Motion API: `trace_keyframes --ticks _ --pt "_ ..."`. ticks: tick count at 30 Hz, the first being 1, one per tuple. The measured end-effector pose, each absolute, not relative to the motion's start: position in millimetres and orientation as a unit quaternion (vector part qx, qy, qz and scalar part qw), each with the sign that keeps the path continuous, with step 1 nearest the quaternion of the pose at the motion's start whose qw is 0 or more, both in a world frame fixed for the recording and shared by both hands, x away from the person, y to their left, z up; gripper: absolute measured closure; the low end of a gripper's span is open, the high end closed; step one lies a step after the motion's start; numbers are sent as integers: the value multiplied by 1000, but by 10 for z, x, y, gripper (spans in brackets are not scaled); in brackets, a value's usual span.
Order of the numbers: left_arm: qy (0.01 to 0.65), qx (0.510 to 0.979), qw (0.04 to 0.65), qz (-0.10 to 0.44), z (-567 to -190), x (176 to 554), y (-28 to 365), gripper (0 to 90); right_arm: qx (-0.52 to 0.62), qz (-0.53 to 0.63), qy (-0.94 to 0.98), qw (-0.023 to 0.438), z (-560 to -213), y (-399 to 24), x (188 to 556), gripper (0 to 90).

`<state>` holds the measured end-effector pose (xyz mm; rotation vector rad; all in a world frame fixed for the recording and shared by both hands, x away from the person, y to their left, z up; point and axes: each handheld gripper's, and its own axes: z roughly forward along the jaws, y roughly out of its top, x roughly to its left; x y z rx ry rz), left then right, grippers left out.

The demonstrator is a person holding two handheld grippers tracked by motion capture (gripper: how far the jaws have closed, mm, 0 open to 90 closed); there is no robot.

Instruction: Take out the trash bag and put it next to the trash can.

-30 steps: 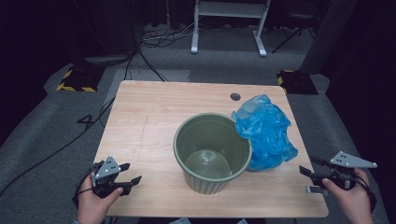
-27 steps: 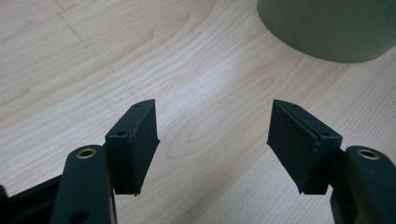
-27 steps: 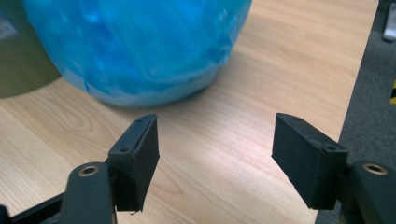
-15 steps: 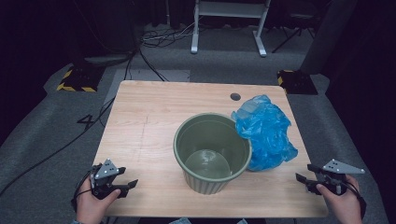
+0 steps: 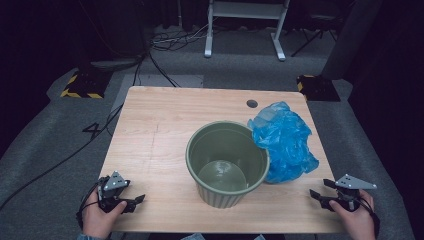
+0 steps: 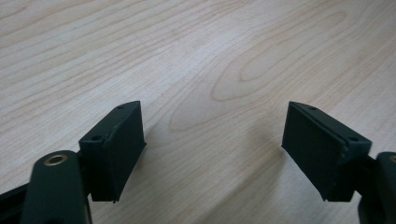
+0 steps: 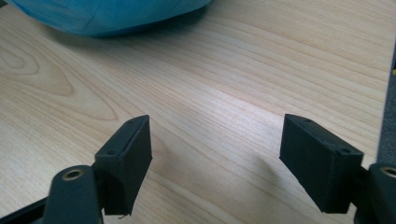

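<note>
A green ribbed bin [image 5: 227,162] stands upright and empty near the middle of the wooden table [image 5: 155,130]. A crumpled blue plastic bag [image 5: 284,140] lies against the bin's right side; its lower edge [image 7: 107,16] shows at the top of the right gripper view. My left gripper [image 5: 135,200] rests at the table's front left corner, open, with bare wood between its jaws [image 6: 212,140]. My right gripper [image 5: 320,196] sits at the front right edge, open and holding nothing [image 7: 217,154], just in front of the bag.
A round cable hole [image 5: 252,103] sits at the table's back right. Cables [image 5: 145,65] trail over the grey floor behind, where a white frame's legs [image 5: 245,30] stand. Yellow-black marked blocks [image 5: 82,85] lie left and right of the table.
Both hands have drawn back a little toward the table's front edge. The bin and the bag have not moved.
</note>
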<state>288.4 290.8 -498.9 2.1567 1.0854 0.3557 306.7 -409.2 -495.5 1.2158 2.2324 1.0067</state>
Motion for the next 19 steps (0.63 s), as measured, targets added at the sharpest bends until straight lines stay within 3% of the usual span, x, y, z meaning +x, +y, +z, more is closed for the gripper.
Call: trace_keyframes --ticks 6,19 --pt "410 826 350 166 -5053 2898 2935 153 442 358 798 201 -5036 -4021 3091 207" --pt "415 823 349 169 -5056 2936 2922 145 452 351 796 198 -5044 -3972 3150 121"
